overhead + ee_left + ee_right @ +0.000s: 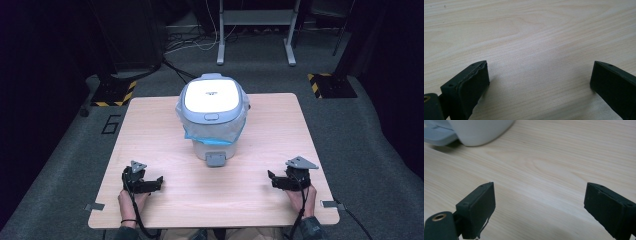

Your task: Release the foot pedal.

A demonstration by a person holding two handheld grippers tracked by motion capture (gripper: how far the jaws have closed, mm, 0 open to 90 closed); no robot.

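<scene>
A small white pedal bin with a pale grey lid (212, 117), lined with a clear blue-edged plastic bag, stands mid-table on the light wooden table (260, 195). Lid down, foot pedal facing the person. The left gripper (159, 181) and right gripper (270, 176) rest near the front edge, well apart from it, both gaping wide and empty.

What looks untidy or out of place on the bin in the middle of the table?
The bin has a clear bag liner bunched unevenly under its shut lid, hanging lower at the front, with a blue edge showing. Nothing is spilled on the table.
</scene>
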